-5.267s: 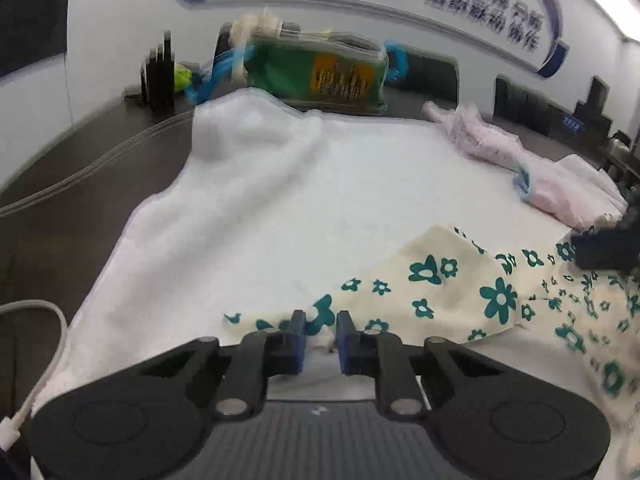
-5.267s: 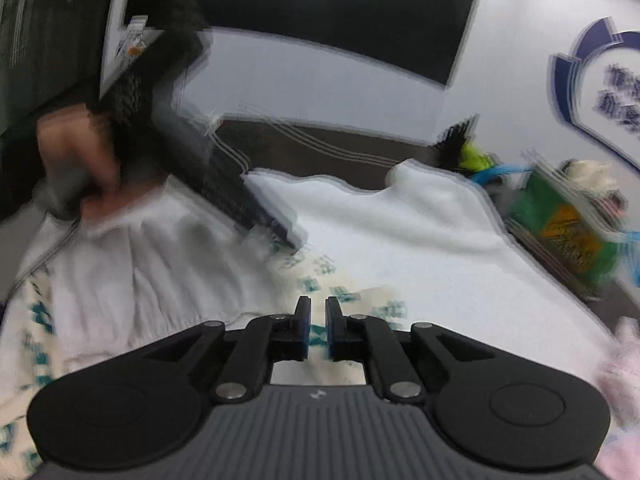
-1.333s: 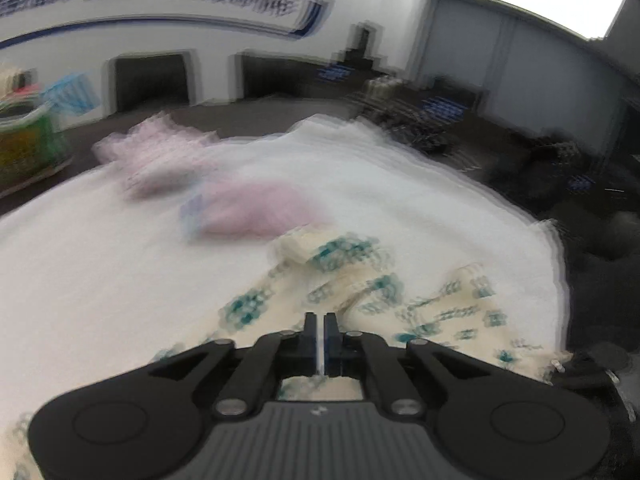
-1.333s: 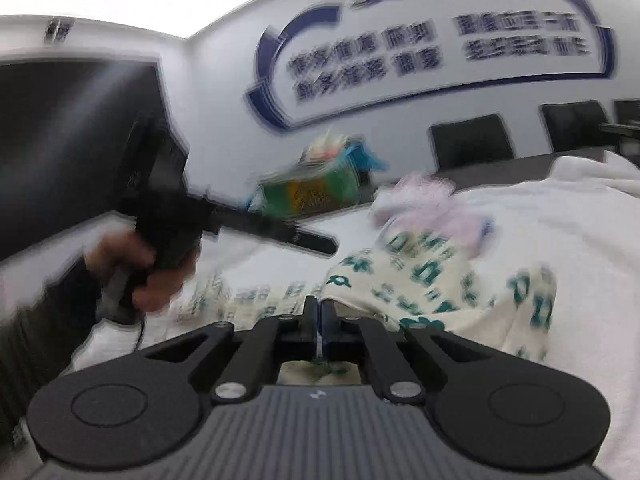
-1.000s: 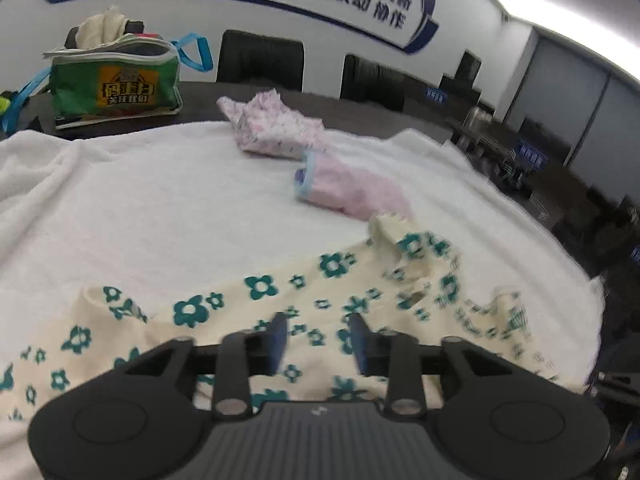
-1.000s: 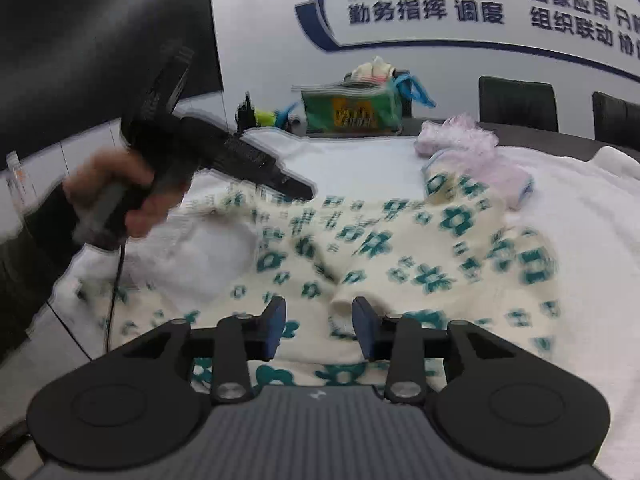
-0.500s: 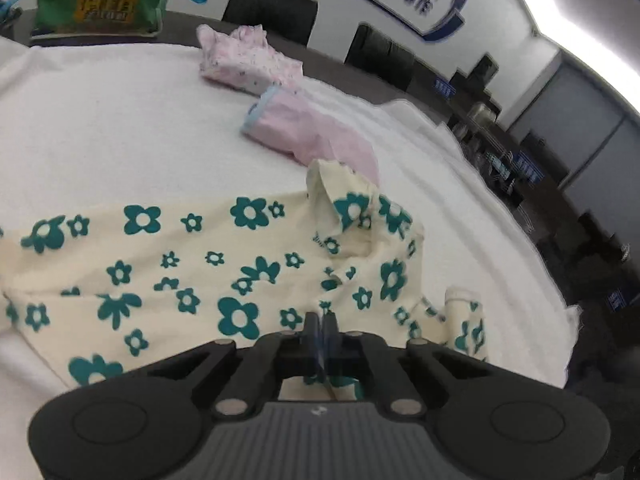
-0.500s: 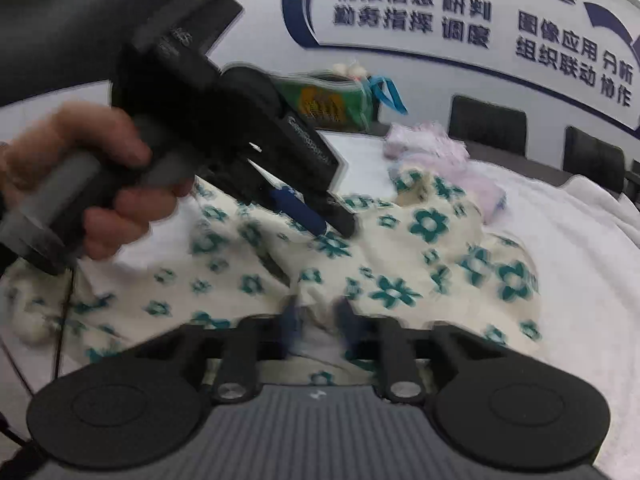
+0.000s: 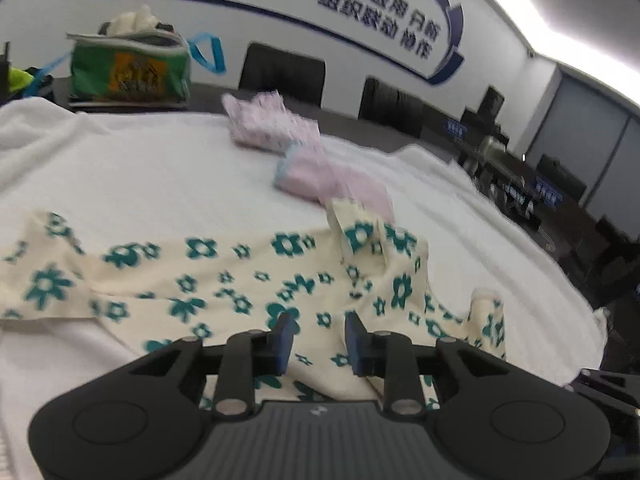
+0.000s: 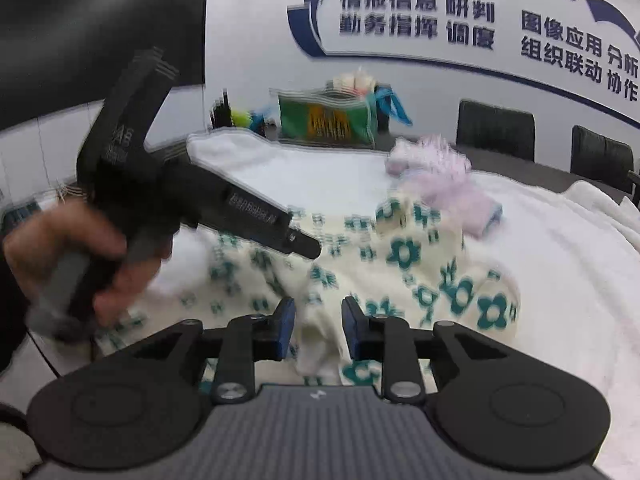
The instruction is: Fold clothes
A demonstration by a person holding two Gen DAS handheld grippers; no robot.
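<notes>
across the near edge of the table (image 9: 120, 184) the floral garment (image 9: 248, 276) is stretched sideways; it lies just ahead of the left tool (image 9: 318, 338) and right tool (image 10: 316, 326), both just reopened, nothing gripped.

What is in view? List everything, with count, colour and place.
floral garment: one, cream with teal flowers, spread on the near side of the towel.
pink clothes: two folded pieces, behind the garment.
white towel: one, covering the table.
green bag: one, far end of the table.
black chairs: several, along the wall.
left gripper: black, blue fingers apart over the garment.
right gripper: same, open.
hand: one, holding the left gripper.
</notes>
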